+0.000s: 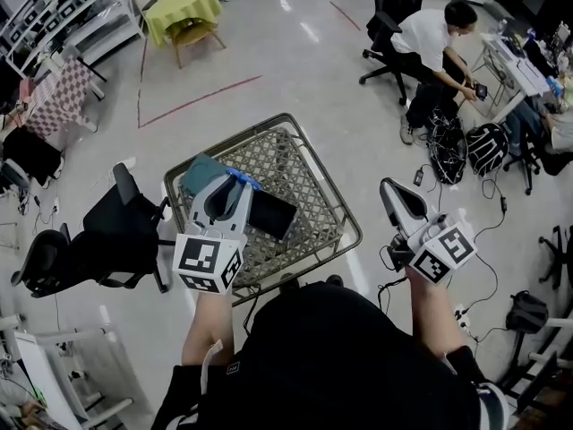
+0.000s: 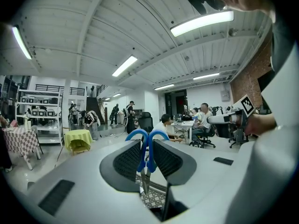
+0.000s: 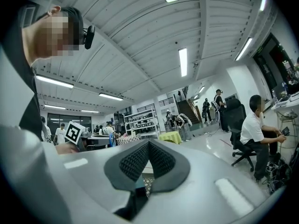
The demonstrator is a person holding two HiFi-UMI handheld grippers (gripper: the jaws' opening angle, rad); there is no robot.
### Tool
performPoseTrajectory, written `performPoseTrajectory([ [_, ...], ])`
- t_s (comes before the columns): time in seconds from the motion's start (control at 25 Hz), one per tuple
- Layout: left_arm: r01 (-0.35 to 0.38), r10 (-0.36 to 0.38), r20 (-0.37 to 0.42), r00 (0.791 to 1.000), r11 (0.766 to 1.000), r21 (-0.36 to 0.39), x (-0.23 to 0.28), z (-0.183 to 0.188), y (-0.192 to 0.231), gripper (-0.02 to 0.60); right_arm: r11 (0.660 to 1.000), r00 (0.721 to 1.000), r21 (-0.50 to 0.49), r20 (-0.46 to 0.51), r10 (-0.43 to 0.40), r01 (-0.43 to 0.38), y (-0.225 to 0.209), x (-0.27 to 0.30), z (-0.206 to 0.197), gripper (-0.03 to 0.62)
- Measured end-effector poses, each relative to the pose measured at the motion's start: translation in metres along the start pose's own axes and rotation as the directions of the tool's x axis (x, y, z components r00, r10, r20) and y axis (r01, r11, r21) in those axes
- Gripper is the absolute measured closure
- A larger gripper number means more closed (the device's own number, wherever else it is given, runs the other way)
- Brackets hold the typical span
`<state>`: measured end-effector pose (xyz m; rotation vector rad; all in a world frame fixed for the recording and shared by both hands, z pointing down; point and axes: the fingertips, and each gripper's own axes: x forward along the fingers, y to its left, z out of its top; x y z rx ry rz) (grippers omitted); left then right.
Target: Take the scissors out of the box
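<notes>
The left gripper [image 1: 231,183] is clamped on the blue-handled scissors [image 2: 146,146], held over the left part of the box [image 1: 350,232] with the forearm reaching forward and the tip angled slightly down. The right gripper [image 1: 390,192], jaws closed on nothing, is held level to the box's right, above the floor.

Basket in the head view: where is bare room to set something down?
Bare mesh fills the far half of the basket, between the black slab and the far rim. Left side crowded: teal item, slab, left gripper holding scissors.
</notes>
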<state>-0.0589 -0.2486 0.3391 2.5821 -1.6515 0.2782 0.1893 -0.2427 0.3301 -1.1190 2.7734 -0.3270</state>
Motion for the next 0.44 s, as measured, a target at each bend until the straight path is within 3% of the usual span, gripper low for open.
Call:
performPoseTrajectory([
  [0.44, 0.003, -0.003, 0.010, 1.000, 1.000, -0.009, -0.0010, 0.0015, 0.0013, 0.492, 1.000, 1.000, -0.003, 0.000, 0.008, -0.008, 0.0012, 0.0028, -0.0007, 0.586],
])
